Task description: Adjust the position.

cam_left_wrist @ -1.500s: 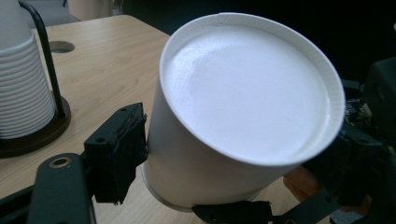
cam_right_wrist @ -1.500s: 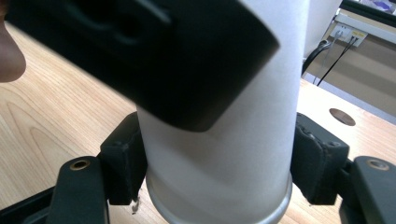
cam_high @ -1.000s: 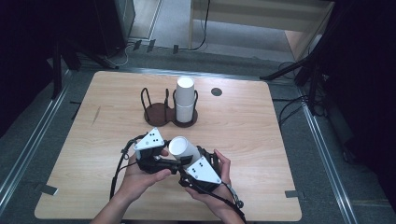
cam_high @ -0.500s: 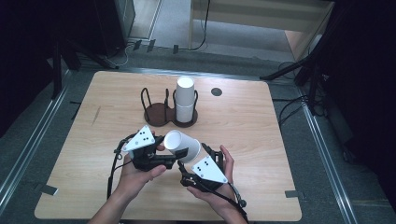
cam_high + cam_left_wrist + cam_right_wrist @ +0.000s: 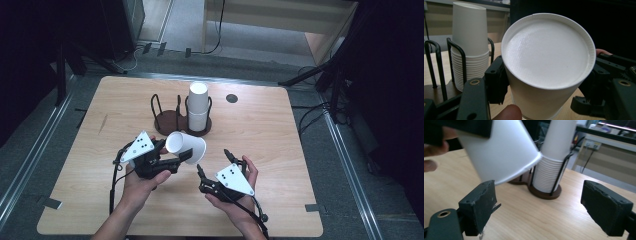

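Clamping the left tongs (image 5: pixel 177 156) on the cup (image 5: pixel 186 145), having just been closing onto its wall, and now pinching it from both sides near the base. Holding that cup off the table (image 5: pixel 280 150), tipped on its side, with base facing back along the left tongs and mouth pointing roughly toward the rack (image 5: pixel 170 122). Keeping the right tongs (image 5: pixel 212 160) wide with nothing between them, having just been opening and then easing in a touch. Hanging them low over the table, near the cup's mouth but apart from it. Differing here from a second ago, when sitting close against the cup together with the left tongs: now drawn back toward the person. Reading this as a handover just finished, with the left tongs alone carrying the cup. Leaving the stack (image 5: pixel 198 107) standing mouth-down in the rack's right bay, behind the held cup and beside an empty left bay. Probably heading next toward the stack or the empty bay, without yet showing which.
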A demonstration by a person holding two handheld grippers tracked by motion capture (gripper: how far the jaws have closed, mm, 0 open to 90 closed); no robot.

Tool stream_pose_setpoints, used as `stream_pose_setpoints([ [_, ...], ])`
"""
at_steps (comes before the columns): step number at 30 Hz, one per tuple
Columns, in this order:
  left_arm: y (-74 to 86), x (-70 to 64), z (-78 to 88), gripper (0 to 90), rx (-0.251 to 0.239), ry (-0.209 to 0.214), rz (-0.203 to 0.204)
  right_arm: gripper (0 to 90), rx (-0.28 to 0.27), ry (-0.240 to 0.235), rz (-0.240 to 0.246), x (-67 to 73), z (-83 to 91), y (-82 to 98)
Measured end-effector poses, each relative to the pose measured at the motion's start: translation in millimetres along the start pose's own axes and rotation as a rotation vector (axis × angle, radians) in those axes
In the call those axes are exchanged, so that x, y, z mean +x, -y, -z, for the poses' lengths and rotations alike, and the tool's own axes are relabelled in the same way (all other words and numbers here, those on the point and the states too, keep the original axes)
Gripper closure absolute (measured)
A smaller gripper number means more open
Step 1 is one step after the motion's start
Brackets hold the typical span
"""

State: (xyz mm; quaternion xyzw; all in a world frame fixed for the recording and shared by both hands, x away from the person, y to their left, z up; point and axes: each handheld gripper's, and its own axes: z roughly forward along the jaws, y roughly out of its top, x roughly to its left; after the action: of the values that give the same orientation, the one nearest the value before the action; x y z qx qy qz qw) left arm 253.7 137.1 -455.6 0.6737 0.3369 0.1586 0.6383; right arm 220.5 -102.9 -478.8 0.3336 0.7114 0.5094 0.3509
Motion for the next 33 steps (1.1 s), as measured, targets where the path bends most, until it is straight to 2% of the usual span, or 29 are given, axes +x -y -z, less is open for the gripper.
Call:
stream_pose_setpoints([
  [2,0.7,2.1,0.6,34.0,-0.011,-0.014,-0.003,13.3,-0.015,0.009,-0.025,-3.1,0.9,-0.7],
  [6,3.8,5.1,-0.5,34.0,-0.022,-0.037,0.004,14.1,-0.044,-0.007,-0.077,-7.9,2.7,-3.3],
  [10,7.6,4.5,-3.1,34.1,-0.020,-0.051,-0.031,15.9,-0.073,-0.014,-0.171,-11.2,3.9,-5.8],
  [13,9.2,3.2,-4.3,34.2,-0.045,-0.065,-0.043,17.6,-0.079,-0.007,-0.198,-13.7,4.6,-7.8],
  [17,10.0,3.9,-4.1,34.2,-0.084,-0.055,-0.040,19.7,-0.068,-0.024,-0.251,-15.9,6.4,-10.6],
  [18,10.3,4.2,-4.4,34.2,-0.095,-0.049,-0.029,19.9,-0.066,-0.031,-0.264,-16.1,6.4,-10.9],
  [21,12.3,5.9,-5.9,34.2,-0.131,-0.039,-0.022,21.2,-0.056,-0.051,-0.328,-17.0,6.8,-12.9],
  [24,14.7,6.0,-7.7,34.2,-0.164,-0.033,-0.026,17.6,-0.045,-0.054,-0.385,-16.7,7.0,-16.0],
  [26,16.3,5.4,-8.9,34.2,-0.185,-0.036,-0.032,12.0,-0.025,-0.044,-0.428,-16.5,7.0,-18.0],
  [30,18.6,4.0,-10.6,34.3,-0.204,-0.035,-0.046,1.4,-0.008,-0.078,-0.584,-16.1,4.4,-19.2],
  [33,19.6,2.6,-11.5,34.3,-0.206,-0.032,-0.064,0.0,-0.006,-0.098,-0.686,-14.8,2.1,-18.8],
])
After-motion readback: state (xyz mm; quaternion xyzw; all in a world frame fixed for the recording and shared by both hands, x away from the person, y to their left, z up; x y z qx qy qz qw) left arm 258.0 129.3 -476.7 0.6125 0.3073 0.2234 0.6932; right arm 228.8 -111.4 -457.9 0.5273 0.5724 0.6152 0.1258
